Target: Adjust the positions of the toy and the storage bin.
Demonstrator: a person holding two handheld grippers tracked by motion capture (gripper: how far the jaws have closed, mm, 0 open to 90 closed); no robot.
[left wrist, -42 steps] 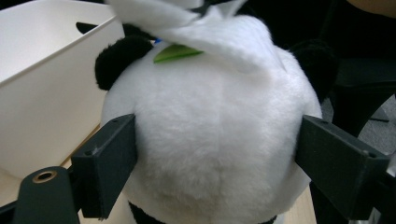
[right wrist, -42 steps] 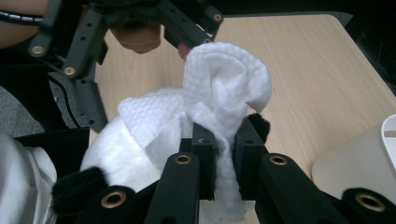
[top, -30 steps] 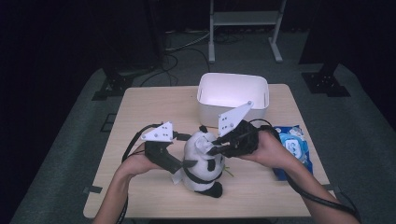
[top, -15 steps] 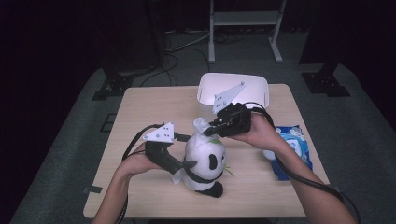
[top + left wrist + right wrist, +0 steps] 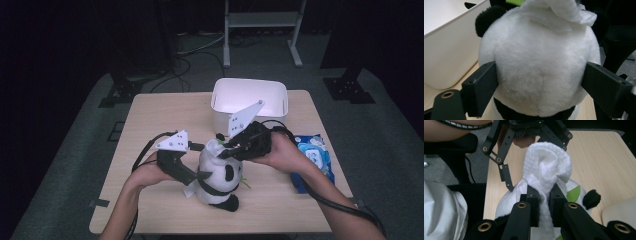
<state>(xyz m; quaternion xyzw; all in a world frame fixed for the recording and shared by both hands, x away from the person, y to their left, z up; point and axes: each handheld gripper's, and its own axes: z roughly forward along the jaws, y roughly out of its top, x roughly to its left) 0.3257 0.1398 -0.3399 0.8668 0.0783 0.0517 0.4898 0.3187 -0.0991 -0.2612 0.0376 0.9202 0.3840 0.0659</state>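
Two jaws sets grip: left gripper (image 5: pixel 196 176) clamps panda (image 5: pixel 216 175), right gripper (image 5: pixel 226 151) pinches wipe (image 5: pixel 546 170) near white bin (image 5: pixel 248 102).

White bin (image 5: pixel 270 95) at counter's (image 5: pixel 160 115) far edge, right of centre. Blue wipes pack (image 5: pixel 314 157) near right edge. Beyond the counter: grey floor (image 5: pixel 75 150), cables (image 5: pixel 200 55), white metal stand (image 5: pixel 260 25).

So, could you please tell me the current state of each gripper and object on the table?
Left gripper: shut on the black-and-white plush panda, jaws squeezing its sides.
Right gripper: shut on the white wipe, held at the panda's head.
Plush panda: upright on the wooden table.
White plastic bin: open-topped, looks empty.
Blue wipes pack: lying flat beside the right hand.
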